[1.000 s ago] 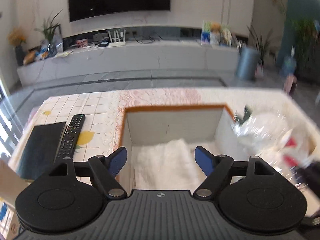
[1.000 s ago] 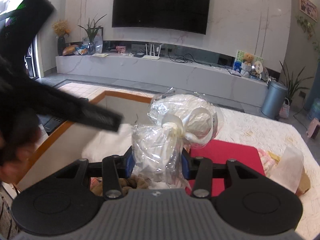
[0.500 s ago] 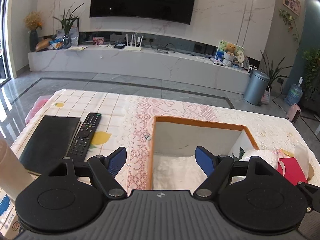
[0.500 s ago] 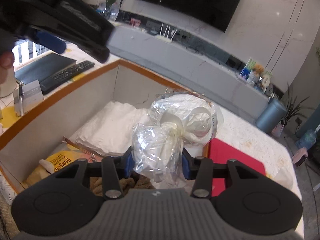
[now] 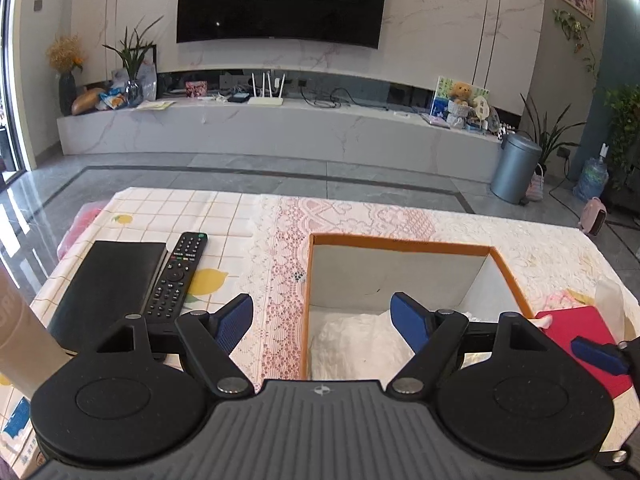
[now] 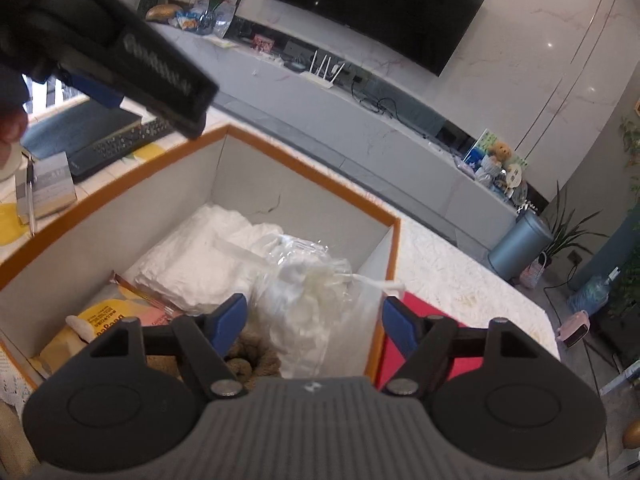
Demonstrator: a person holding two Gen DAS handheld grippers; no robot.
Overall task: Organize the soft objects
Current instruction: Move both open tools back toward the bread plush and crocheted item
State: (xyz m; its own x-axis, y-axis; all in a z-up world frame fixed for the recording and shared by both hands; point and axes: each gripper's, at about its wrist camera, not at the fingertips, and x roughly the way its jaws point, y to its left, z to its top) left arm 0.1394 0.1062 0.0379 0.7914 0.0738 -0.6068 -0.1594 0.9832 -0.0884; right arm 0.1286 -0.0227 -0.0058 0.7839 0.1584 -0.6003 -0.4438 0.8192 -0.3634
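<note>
Over the box [image 6: 308, 168], your right gripper [image 6: 314, 316] is opening around the plastic bag [image 6: 308, 292], not squeezing it. Your left gripper [image 5: 322, 322] hangs wide, holding nothing.

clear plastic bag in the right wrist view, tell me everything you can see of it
The clear plastic bag is a crinkly, see-through bag holding soft white stuff, with a white strip poking out to its right. It sits inside the orange-rimmed box, by the right wall, partly over folded white cloth and next to a brown fuzzy thing. It lies between the fingers of the right hand-held gripper, whose jaws are opening; the pads do not press on it.
</note>
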